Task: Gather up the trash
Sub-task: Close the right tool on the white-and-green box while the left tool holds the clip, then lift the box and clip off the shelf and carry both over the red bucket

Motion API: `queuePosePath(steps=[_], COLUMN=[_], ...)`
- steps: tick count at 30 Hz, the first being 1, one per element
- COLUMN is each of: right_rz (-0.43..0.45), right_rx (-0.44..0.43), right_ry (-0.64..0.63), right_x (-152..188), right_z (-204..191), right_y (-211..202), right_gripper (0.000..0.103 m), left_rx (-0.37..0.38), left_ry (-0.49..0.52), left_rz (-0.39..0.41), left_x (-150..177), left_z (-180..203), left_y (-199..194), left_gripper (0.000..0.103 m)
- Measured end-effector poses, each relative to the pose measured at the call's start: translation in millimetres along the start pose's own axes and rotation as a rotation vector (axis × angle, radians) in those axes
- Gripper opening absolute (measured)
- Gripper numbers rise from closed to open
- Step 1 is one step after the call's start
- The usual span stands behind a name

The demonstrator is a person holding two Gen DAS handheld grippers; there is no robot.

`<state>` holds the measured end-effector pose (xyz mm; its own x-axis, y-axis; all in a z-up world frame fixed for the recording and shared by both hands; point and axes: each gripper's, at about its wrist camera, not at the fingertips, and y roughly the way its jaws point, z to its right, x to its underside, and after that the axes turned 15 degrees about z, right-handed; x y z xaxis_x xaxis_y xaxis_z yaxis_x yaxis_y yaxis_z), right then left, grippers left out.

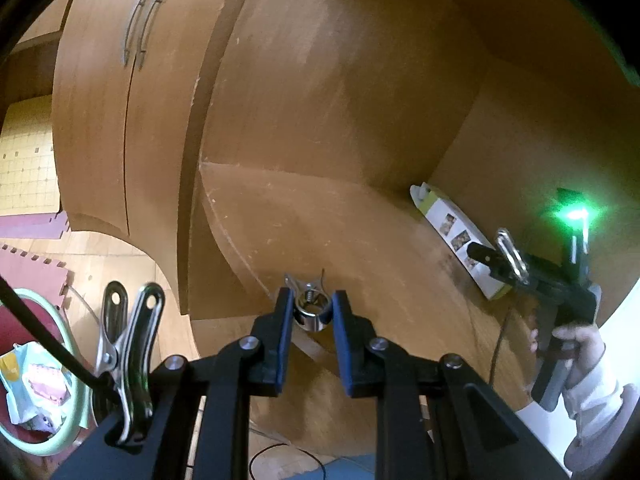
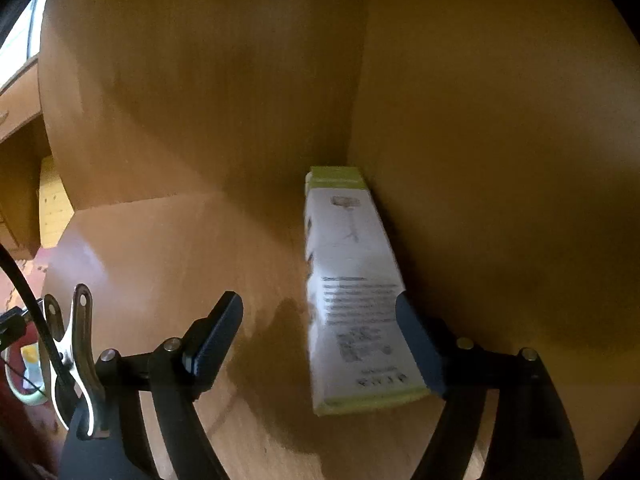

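Print on the white, lime-edged carton (image 2: 352,288) is blurred and unreadable. The carton lies flat on the wooden shelf (image 2: 168,248), against the right wall. Right tongs (image 2: 320,340) spread wide, straddling its near end. Left tongs (image 1: 309,312) clamp a shiny metal clip (image 1: 310,312).

Left view: rides on the left tongs (image 1: 308,314), looking down and forward over a wooden shelf (image 1: 320,224) from mid-range.
Right view: rides on the right tongs (image 2: 320,336), facing down, close over a box (image 2: 352,280) by the side wall.
Shared: the shelf and the box (image 1: 452,236).
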<state>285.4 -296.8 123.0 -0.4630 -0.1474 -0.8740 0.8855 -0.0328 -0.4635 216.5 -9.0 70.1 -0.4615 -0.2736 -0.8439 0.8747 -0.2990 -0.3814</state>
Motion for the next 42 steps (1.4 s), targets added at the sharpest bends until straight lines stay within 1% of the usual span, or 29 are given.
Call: queuePosePath(steps=[2, 6, 10, 12, 13, 15, 18, 23, 24, 26, 27, 28, 31, 35, 38, 42], right_rz=[-0.021, -0.058, -0.066, -0.059, -0.061, -0.090, -0.132, -0.187, -0.185, -0.178, -0.170, -0.168, -0.163, -0.109, -0.067, -0.033], right_rx=[0.007, 0.023, 0.032, 0.054, 0.056, 0.047, 0.034, -0.024, -0.020, -0.005, -0.022, -0.030, -0.062, -0.090, -0.136, -0.212], right_ry=[-0.038, -0.077, -0.008, 0.026, 0.036, 0.041, 0.061, 0.192, 0.183, 0.135, 0.136, 0.136, 0.185, 0.229, 0.263, 0.256], right_x=[-1.5, -6.3, -8.6, -7.0, -4.6, -1.2, 3.6, 6.6, 7.0, 6.7, 5.9, 5.5, 6.6, 7.2, 7.7, 8.5], right_z=[-6.0, -4.9, 8.5, 20.0, 23.8, 23.9, 23.7, 27.8, 26.2, 20.9, 19.8, 19.0, 21.5, 19.8, 14.4, -3.9], right_y=[7.5, 15.2, 9.2, 4.4, 2.2, 4.2, 16.5, 42.3, 44.6, 48.7, 47.0, 45.5, 38.9, 20.1, -2.0, -30.0], right_gripper=[0.081, 0.080, 0.080, 0.080, 0.076, 0.076, 0.076, 0.076, 0.076, 0.070, 0.059, 0.055, 0.053, 0.052, 0.052, 0.052], left_rx=[0.000, -0.005, -0.016, -0.019, -0.018, -0.013, -0.012, -0.025, -0.027, -0.029, -0.031, -0.034, -0.041, -0.048, -0.064, -0.089], left_ry=[0.003, 0.006, 0.007, 0.005, 0.001, -0.004, 0.005, -0.004, -0.008, -0.019, -0.021, -0.020, -0.020, -0.028, -0.042, -0.069], left_rz=[0.000, 0.002, 0.009, 0.012, 0.010, 0.005, 0.005, 0.007, 0.006, 0.004, 0.005, 0.006, 0.007, 0.008, 0.001, -0.001], left_x=[0.4, 0.8, 0.3, 0.3, 0.6, 1.2, 1.3, -0.1, -0.2, -0.7, -0.9, -0.5, -0.1, -0.1, 0.1, -1.8], left_z=[1.2, 2.1, 0.3, -0.2, -0.3, 0.0, 0.9, -2.6, -3.4, -5.4, -6.1, -6.2, -7.3, -10.1, -16.4, -27.3], left_y=[-0.9, -0.8, -1.4, -1.1, -0.8, 0.1, -0.5, -1.6, -1.5, -2.2, -2.9, -3.8, -6.7, -13.1, -20.6, -38.7], left_gripper=[0.020, 0.020, 0.020, 0.020, 0.020, 0.020, 0.020, 0.020, 0.020, 0.020, 0.020, 0.020, 0.020, 0.020, 0.020, 0.020])
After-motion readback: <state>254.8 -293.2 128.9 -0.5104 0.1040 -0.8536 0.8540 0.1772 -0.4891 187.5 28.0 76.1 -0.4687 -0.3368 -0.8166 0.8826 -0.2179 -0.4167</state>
